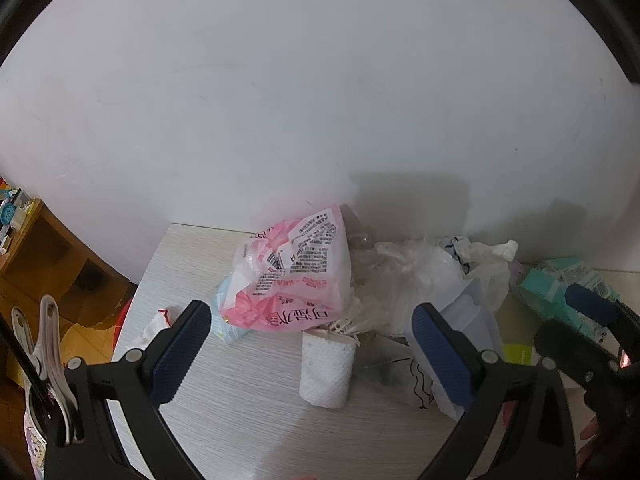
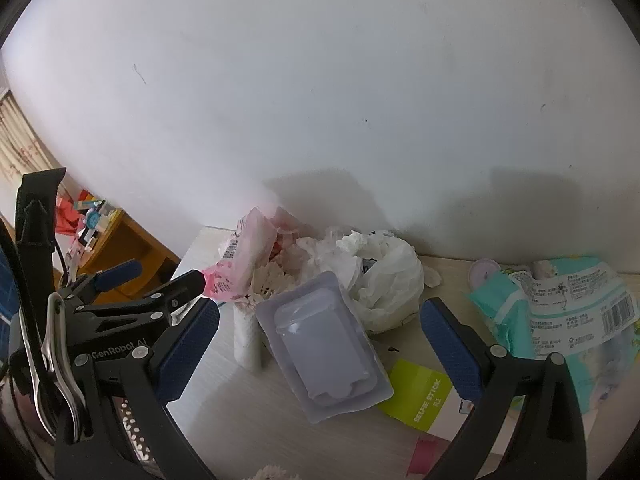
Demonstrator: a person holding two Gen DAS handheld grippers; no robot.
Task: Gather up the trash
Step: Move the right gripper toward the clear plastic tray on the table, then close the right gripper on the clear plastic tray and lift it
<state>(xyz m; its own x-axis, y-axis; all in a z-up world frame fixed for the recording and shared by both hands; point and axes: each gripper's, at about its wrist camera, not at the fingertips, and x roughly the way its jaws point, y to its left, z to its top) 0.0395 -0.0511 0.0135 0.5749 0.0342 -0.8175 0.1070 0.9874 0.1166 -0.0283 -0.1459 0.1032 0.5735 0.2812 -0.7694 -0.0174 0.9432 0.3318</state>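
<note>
Where litter crowds: table edge (image 1: 132, 312) leftward.

Green box (image 2: 416, 396) partly behind right claw (image 2: 320, 354)

Both tools look alike: the left gripper (image 1: 316, 354) and right gripper (image 2: 320, 350) have black angular arms, silver round screws at the joints and blue ribbed pads (image 2: 188, 350). White "GenRobot AI" lettering marks the left one's body.
</note>
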